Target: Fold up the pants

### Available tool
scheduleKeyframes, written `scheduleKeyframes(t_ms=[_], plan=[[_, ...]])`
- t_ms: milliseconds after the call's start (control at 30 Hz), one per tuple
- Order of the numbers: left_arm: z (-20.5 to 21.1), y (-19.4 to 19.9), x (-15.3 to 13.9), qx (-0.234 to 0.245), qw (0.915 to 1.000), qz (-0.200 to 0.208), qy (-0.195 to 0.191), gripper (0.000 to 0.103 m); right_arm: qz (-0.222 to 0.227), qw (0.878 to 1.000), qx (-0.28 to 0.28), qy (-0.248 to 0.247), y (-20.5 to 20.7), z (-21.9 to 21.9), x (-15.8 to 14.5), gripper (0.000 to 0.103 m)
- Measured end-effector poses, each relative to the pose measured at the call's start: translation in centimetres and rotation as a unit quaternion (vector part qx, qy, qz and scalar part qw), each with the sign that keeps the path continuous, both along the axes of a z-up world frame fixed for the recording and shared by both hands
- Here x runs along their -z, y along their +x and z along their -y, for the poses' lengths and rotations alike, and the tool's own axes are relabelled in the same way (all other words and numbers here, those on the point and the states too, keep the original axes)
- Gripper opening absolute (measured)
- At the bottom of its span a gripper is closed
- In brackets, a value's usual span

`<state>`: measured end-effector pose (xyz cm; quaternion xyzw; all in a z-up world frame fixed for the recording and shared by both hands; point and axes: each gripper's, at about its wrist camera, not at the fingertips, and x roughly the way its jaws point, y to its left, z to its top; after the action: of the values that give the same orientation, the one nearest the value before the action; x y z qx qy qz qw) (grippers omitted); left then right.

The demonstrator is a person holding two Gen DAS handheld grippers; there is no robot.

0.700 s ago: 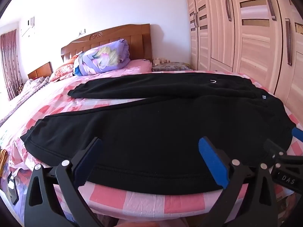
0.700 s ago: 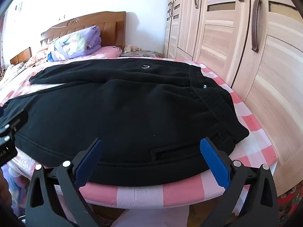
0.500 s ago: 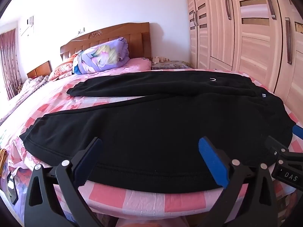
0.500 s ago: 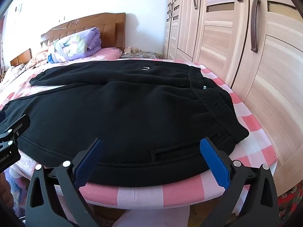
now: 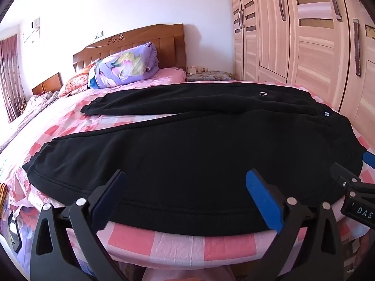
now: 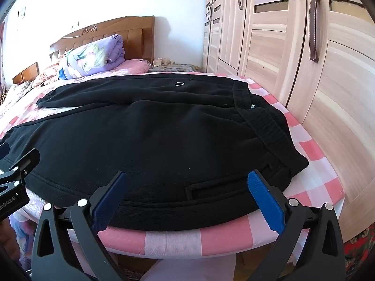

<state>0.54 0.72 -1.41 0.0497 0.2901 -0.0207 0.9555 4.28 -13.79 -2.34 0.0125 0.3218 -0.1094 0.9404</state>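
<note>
Black pants (image 5: 187, 145) lie spread flat across the pink checked bed (image 5: 178, 238), both legs stretching to the left and the waistband (image 6: 264, 126) at the right end. My left gripper (image 5: 187, 199) hovers open over the near leg's front hem, nothing between its blue pads. My right gripper (image 6: 187, 199) stands open above the near hip edge by a pocket slit, also holding nothing. Each gripper shows at the edge of the other's view: the right gripper (image 5: 356, 187) and the left gripper (image 6: 14, 175).
A folded purple quilt (image 5: 126, 68) rests by the wooden headboard (image 5: 131, 39) at the far end. Wardrobe doors (image 6: 304, 58) run close along the bed's right side. A small cluttered nightstand (image 5: 208, 75) sits in the far corner. Pink sheet (image 6: 316, 164) shows beyond the waistband.
Both grippers drifted slightly; the pants sit a little lower and nearer in each view. The jaws stay wide apart and the pants have not moved.
</note>
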Motion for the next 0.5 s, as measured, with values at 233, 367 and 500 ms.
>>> scheduleKeyframes(t_ms=[233, 367, 500], plan=[[0.07, -0.13, 0.1, 0.0, 1.0, -0.001, 0.0, 0.102, 0.0, 1.0, 0.001, 0.003, -0.08, 0.06, 0.07, 0.099], [0.04, -0.16, 0.14, 0.0, 1.0, -0.001, 0.0, 0.102, 0.0, 1.0, 0.001, 0.003, -0.07, 0.1, 0.07, 0.099], [-0.05, -0.16, 0.21, 0.001, 1.0, -0.003, -0.001, 0.102, 0.0, 1.0, 0.001, 0.004, -0.06, 0.1, 0.07, 0.099]])
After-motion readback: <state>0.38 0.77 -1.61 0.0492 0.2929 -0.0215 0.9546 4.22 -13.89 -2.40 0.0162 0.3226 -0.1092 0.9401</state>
